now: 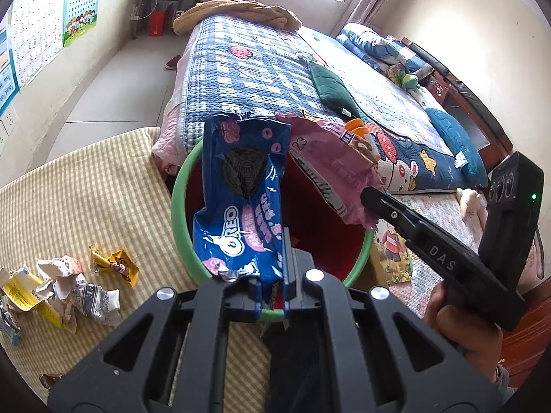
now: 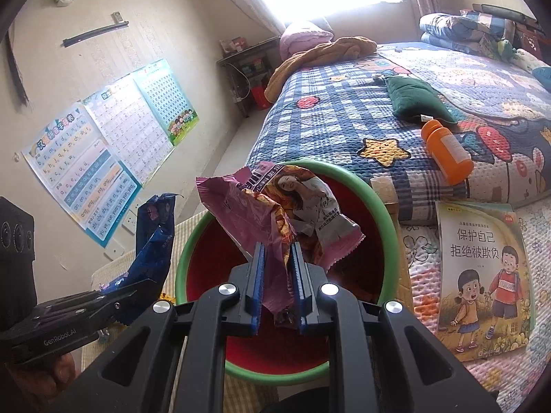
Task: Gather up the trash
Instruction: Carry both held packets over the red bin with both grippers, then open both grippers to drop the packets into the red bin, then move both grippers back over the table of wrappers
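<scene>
A red bin with a green rim [image 1: 179, 206] serves as the landmark, standing between a yellow checked mat and the bed. To the left of the bin, crumpled wrappers [image 1: 65, 292] lie on the mat, well apart from both tools. The left gripper [image 1: 272, 296] has its jaws closed on the bottom edge of a blue cookie wrapper [image 1: 241, 199], whose long axis rises straight away from the jaws over the bin's left rim and mouth. Further right, the right gripper [image 2: 279, 285] pinches the lower end of a pink snack bag [image 2: 275, 213], its length pointing up and away above the bin's opening. Both pieces hang over the bin, so releasing looks like the coming move.
</scene>
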A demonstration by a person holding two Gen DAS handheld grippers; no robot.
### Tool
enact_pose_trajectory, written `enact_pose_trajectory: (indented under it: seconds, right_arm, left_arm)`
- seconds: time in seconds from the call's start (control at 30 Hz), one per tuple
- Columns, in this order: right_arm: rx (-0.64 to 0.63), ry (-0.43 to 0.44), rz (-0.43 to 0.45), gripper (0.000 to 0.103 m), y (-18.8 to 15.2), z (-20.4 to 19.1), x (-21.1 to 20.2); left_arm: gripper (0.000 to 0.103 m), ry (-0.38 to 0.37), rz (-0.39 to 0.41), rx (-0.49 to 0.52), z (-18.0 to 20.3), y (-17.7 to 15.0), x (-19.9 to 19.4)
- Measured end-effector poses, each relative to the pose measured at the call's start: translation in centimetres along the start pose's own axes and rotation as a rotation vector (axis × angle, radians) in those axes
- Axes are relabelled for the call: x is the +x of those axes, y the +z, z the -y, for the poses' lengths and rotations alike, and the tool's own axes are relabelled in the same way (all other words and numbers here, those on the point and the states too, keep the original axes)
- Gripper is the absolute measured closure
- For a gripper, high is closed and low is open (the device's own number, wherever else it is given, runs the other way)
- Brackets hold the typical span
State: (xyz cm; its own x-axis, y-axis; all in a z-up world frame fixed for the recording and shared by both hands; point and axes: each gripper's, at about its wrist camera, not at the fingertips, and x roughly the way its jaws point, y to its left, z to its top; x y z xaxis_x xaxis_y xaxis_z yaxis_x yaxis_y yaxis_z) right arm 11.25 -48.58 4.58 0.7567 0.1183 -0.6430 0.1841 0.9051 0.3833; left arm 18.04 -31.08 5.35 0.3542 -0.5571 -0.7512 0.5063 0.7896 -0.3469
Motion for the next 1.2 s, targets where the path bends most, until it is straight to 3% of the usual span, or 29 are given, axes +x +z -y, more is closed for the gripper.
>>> enact_pose_trajectory:
  seconds: [0.17,0.2,0.23,0.27,0.47,0.63,0.8,0.97,1.2]
  right_arm:
    - [0.012,-0.002,-0.013,0.084,0.8,0.8,1.4]
    - [0.016,-0.006,-0.017,0.076,0.9,1.0,1.6]
    - [0.020,-0.004,-0.017,0.068,1.0,1.2,1.8]
    - [0.021,-0.001,-0.018,0.066,1.0,1.2,1.9]
    - [0.033,-0.003,-0.023,0.057,0.4,1.4,1.8]
    - [0.035,0.004,-0.023,0.049,-0.1,0.8,1.1]
    - [0.011,0.022,-0.005,0.044,-0.4,-1.2,-0.4]
    - [-0.015,0.052,0.002,0.039,-1.3,-3.8,-1.6]
    - [-0.096,0.104,-0.011,0.035,-2.9,-9.2,-2.6]
  left_arm:
    - [0.094,-0.016,-0.008,-0.011,0.0,1.5,2.1]
    - [0.089,-0.014,-0.016,-0.010,0.0,1.8,2.6]
    - [0.072,-0.016,-0.022,-0.009,-0.1,1.9,2.9]
    - [0.059,-0.016,-0.018,-0.012,-0.3,1.9,2.9]
    - [0.035,-0.002,-0.021,-0.040,-1.3,0.5,2.5]
    - [0.025,0.028,-0.017,-0.069,-2.6,-0.6,0.7]
    - [0.022,0.042,0.009,-0.073,-3.0,-1.9,-2.0]
    - [0.015,0.054,0.046,-0.091,-3.6,-3.5,-5.1]
    - [0.012,0.099,0.083,-0.143,-6.5,-7.2,-9.4]
